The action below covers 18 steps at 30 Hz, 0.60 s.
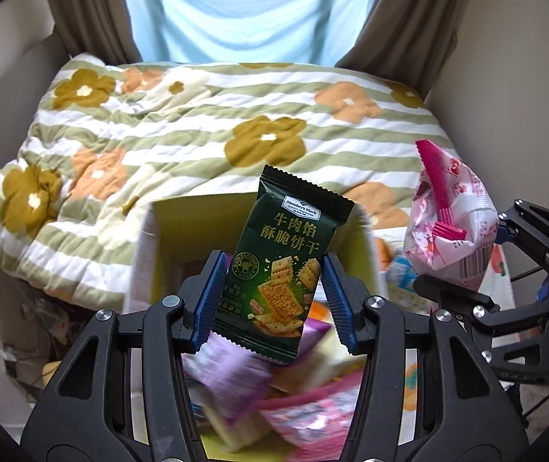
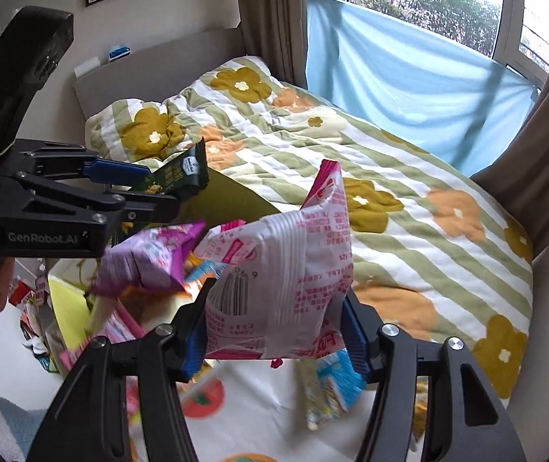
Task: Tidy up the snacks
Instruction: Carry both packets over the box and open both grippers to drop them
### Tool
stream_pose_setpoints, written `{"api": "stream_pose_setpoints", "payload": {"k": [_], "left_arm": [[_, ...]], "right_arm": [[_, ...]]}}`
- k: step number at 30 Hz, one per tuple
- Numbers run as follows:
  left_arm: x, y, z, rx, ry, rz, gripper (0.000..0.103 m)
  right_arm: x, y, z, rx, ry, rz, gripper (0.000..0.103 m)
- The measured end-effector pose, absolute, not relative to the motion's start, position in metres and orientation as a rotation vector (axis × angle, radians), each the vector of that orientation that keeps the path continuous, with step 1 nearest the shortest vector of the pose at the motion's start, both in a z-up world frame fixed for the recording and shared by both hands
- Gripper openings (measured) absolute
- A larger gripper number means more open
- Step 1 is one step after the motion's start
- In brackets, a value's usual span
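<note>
In your left wrist view, your left gripper (image 1: 272, 300) sits low in the centre of the frame, its blue pads pressed against both sides of a dark green cracker packet (image 1: 280, 265) that stands upright between them. Behind and under it is an open cardboard box (image 1: 147, 246) with blurred purple and pink packets below. At the right edge of the frame, your right gripper (image 1: 463, 269) clamps a pink and white snack bag (image 1: 451, 223). Across the upper frame spreads a flowered, striped quilt (image 1: 197, 123). In your right wrist view, the left gripper appears at the left edge, the pink and white bag fills the centre, squeezed between the fingers.
</note>
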<state>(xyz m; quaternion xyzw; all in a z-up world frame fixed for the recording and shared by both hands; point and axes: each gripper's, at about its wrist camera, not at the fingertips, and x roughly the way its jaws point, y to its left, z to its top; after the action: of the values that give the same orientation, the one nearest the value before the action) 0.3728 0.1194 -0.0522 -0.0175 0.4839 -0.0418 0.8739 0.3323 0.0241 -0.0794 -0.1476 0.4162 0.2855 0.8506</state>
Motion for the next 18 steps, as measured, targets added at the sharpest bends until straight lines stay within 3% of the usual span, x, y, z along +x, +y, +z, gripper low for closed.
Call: {"api": "stream_pose_setpoints", "payload": {"k": [13, 14, 15, 17, 18], "left_arm": [[0.434, 0.172, -0.121, -0.047, 1.154, -0.178, 0.049], [0.434, 0.172, -0.123, -0.044, 1.155, -0.18, 0.057], [0.434, 0.173, -0.126, -0.048, 1.158, -0.182, 0.075], [0.431, 0.175, -0.126, -0.057, 1.144, -0.171, 0.096], [0.427, 0.176, -0.125, -0.058, 1.126, -0.16, 0.097]], "right_arm": [[0.355, 0.064, -0.104, -0.22, 0.979, 0.423, 0.055], [0.356, 0.064, -0.106, -0.216, 0.986, 0.415, 0.055], [0.36, 0.067, -0.108, -0.212, 0.993, 0.412, 0.055], [0.363, 0.068, -0.111, -0.205, 1.004, 0.413, 0.055], [0.363, 0.067, -0.111, -0.2, 1.003, 0.413, 0.055]]}}
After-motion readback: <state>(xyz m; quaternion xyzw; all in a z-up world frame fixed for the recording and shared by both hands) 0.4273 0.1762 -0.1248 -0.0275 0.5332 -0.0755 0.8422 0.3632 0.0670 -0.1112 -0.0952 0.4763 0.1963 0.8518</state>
